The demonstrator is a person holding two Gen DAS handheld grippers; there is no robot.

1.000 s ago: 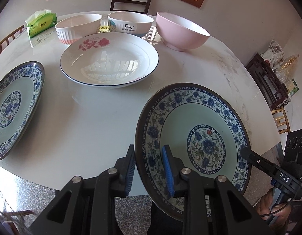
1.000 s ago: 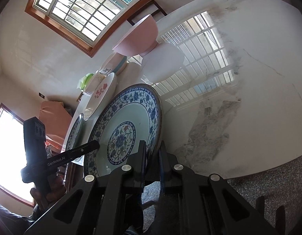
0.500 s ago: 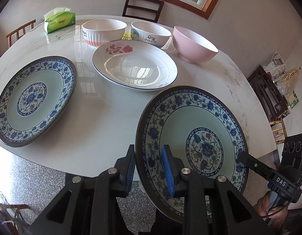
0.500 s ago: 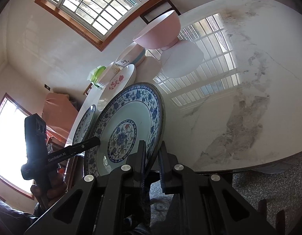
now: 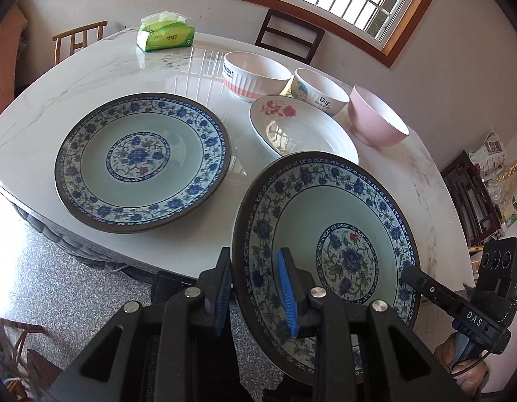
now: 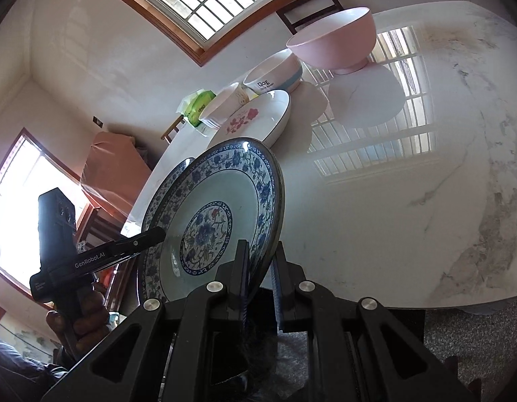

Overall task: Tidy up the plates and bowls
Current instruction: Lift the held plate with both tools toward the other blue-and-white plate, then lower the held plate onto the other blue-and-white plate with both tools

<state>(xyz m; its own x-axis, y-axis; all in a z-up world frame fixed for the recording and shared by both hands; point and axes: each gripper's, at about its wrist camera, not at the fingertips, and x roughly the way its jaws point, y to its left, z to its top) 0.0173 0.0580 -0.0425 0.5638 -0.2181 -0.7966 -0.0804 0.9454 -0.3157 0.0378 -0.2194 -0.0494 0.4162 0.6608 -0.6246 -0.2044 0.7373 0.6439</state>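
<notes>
Left wrist view: the left tool [image 5: 253,288] pinches the near rim of the carried blue plate [image 5: 328,238], held tilted above the counter [image 5: 40,107] edge. A matching blue plate [image 5: 142,160] lies flat to its left; stacking onto it appears next, requiring level lowering. Counted: two blue plates, one white rose plate [image 5: 303,130], three bowls.

Right wrist view: the right tool [image 6: 260,268] clamps the same plate's opposite rim. The pink bowl [image 6: 335,40] stands well apart.

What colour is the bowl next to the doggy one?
The bowl is pink, clearest in the left wrist view.
</notes>
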